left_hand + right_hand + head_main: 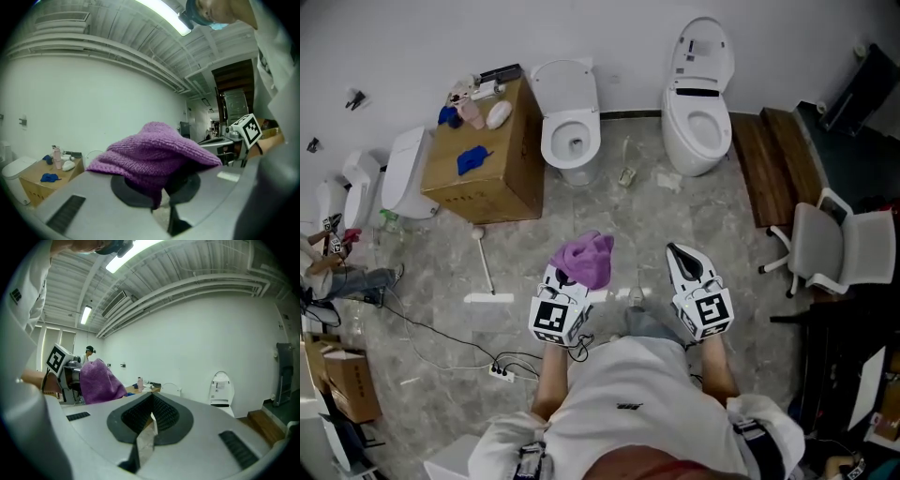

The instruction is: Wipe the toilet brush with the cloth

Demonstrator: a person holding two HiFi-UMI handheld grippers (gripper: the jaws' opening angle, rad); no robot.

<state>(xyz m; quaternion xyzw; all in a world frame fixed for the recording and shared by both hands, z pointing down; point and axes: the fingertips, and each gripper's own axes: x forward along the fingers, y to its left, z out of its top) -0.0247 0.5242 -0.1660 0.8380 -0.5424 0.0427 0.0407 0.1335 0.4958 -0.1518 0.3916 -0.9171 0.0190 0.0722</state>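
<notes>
Purple knitted cloth (585,259) sits bunched in a soft heap, draped over the tips of the left gripper (570,279), whose jaws are clamped on it. The white toilet brush (485,267) lies on the floor, left of those jaws and well apart. Both grippers point forward, near level. The right gripper (678,251) is closed on nothing.

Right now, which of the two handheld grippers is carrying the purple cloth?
The left gripper: its jaws are shut on the purple cloth, which drapes over their tips. The right gripper has its jaws together with nothing between them.
</notes>
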